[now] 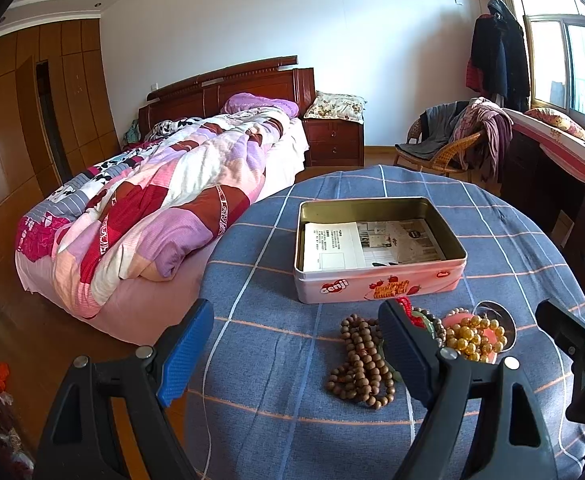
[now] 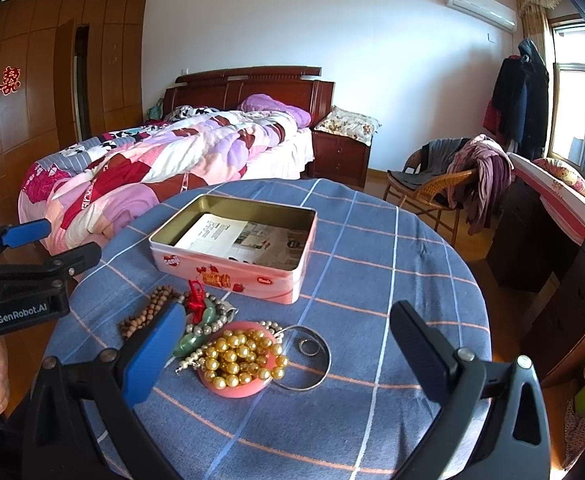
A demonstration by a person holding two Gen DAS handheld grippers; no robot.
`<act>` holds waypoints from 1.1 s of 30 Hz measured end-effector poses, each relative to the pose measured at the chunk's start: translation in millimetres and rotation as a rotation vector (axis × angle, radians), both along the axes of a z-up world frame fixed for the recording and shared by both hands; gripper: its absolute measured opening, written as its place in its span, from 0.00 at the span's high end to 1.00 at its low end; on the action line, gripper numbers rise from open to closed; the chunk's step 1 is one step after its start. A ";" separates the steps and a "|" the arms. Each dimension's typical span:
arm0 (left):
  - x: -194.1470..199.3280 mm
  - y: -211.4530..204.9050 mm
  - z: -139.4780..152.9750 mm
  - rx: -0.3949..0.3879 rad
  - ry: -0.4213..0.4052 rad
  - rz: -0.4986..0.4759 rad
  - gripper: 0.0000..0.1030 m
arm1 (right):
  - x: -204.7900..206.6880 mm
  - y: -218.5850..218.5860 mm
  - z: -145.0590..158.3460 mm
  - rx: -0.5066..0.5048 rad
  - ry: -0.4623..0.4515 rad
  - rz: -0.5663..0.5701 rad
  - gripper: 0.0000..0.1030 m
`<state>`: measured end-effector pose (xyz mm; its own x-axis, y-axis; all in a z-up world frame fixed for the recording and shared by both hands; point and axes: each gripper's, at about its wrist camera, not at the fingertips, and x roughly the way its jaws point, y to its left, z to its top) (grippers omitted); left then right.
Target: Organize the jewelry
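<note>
An open pink tin box (image 1: 376, 286) (image 2: 228, 276) with printed paper inside stands on the round blue checked table (image 1: 292, 360) (image 2: 372, 280). In front of it lie a brown wooden bead string (image 1: 358, 364) (image 2: 148, 312), a green jade bracelet with a red knot (image 2: 200, 320), a gold bead necklace (image 1: 474, 338) (image 2: 238, 358) on a pink disc, a silver bangle (image 2: 316, 356) and a small ring (image 2: 307, 347). My left gripper (image 1: 296, 344) is open and empty, above the table's near left. My right gripper (image 2: 288, 352) is open and empty, around the gold beads' area, above them.
A bed with a patchwork quilt (image 1: 152, 208) stands left of the table. A wicker chair with clothes (image 2: 444, 176) and a desk (image 2: 552, 216) stand at the right. The left gripper's body shows in the right wrist view (image 2: 20, 280).
</note>
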<state>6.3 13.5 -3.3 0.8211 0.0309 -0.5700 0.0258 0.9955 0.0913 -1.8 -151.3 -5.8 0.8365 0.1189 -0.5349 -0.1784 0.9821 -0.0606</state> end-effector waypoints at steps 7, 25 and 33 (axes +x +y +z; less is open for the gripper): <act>0.1 -0.2 -0.3 0.000 0.001 -0.001 0.18 | 0.0 -0.4 -2.9 -0.002 0.005 0.001 0.00; 0.2 1.1 -1.7 0.004 0.007 -0.001 0.18 | -0.4 5.9 -6.9 -0.007 0.025 0.006 0.00; 13.4 4.4 -30.6 0.028 0.068 0.007 0.18 | 12.5 -9.4 -20.9 -0.031 0.042 -0.033 0.00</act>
